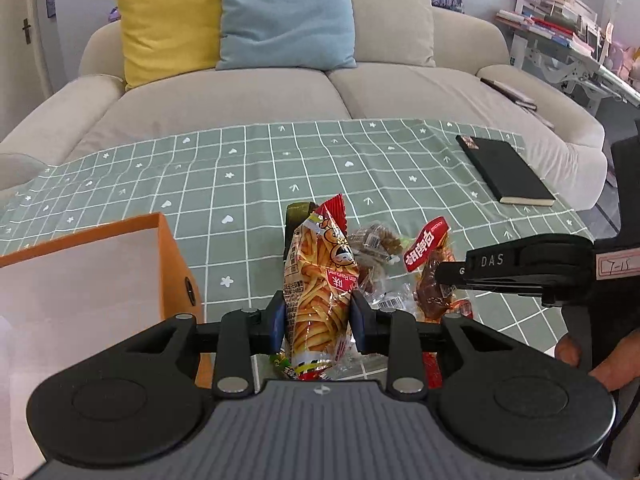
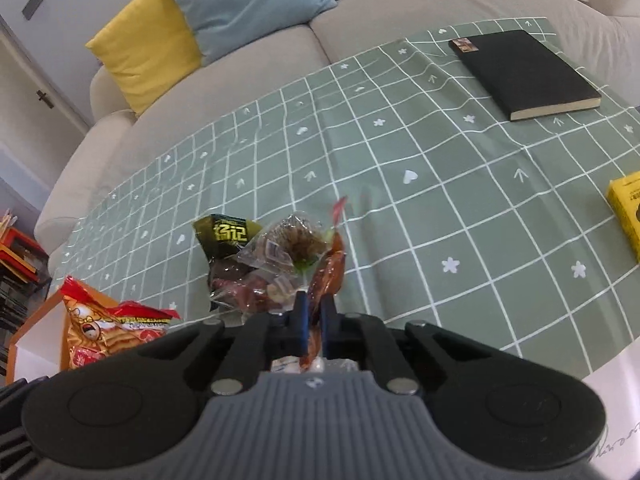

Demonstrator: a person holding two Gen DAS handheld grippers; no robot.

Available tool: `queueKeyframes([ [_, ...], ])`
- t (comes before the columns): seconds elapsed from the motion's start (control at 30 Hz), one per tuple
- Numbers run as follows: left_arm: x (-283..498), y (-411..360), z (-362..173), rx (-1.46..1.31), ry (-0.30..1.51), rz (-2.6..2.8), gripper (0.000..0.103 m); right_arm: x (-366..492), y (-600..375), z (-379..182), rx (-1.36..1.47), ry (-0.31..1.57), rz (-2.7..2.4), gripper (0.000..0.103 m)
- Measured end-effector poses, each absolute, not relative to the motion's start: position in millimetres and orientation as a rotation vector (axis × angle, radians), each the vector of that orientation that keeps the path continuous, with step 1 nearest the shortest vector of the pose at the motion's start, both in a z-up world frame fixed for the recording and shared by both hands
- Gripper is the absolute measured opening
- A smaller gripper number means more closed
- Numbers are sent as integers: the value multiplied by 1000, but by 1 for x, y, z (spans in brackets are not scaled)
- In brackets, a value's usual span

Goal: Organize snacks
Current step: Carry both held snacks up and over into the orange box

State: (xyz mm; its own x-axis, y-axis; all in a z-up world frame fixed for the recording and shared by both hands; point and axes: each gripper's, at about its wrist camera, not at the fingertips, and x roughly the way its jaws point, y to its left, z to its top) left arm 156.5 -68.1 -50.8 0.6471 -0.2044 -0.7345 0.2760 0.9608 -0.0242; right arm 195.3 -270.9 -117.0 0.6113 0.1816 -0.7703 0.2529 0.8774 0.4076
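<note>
My left gripper [image 1: 318, 316] is shut on a fries snack bag [image 1: 320, 280], held upright just right of the orange box [image 1: 176, 264]. The bag also shows at the left of the right wrist view [image 2: 108, 328], beside the box [image 2: 36, 336]. My right gripper [image 2: 315, 316] is shut on a red-brown meat snack packet [image 2: 330, 270]; in the left wrist view the packet [image 1: 430, 268] hangs from the right gripper [image 1: 452, 274]. On the green checked tablecloth [image 2: 440, 184] lie a clear packet of brown snacks [image 2: 288, 244] and a dark green packet [image 2: 228, 236].
A black notebook [image 2: 524, 72] lies at the far right of the table. A yellow box [image 2: 628, 208] sits at the right edge. A beige sofa [image 1: 240, 96] with yellow and blue cushions stands behind the table. A desk [image 1: 560, 44] is at far right.
</note>
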Motion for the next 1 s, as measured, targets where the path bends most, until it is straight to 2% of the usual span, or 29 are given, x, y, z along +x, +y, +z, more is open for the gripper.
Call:
queueKeyframes([
  [0.53,134,-32,-19,11,747,-233,36,154,-270,-73,549,811,63,0],
  [0.8,120,3,13,-49,709,-178,36,133,-232,-29,539,735,182,0],
  [1.0,115,41,24,-70,745,-63,36,125,-180,2,489,697,312,0],
])
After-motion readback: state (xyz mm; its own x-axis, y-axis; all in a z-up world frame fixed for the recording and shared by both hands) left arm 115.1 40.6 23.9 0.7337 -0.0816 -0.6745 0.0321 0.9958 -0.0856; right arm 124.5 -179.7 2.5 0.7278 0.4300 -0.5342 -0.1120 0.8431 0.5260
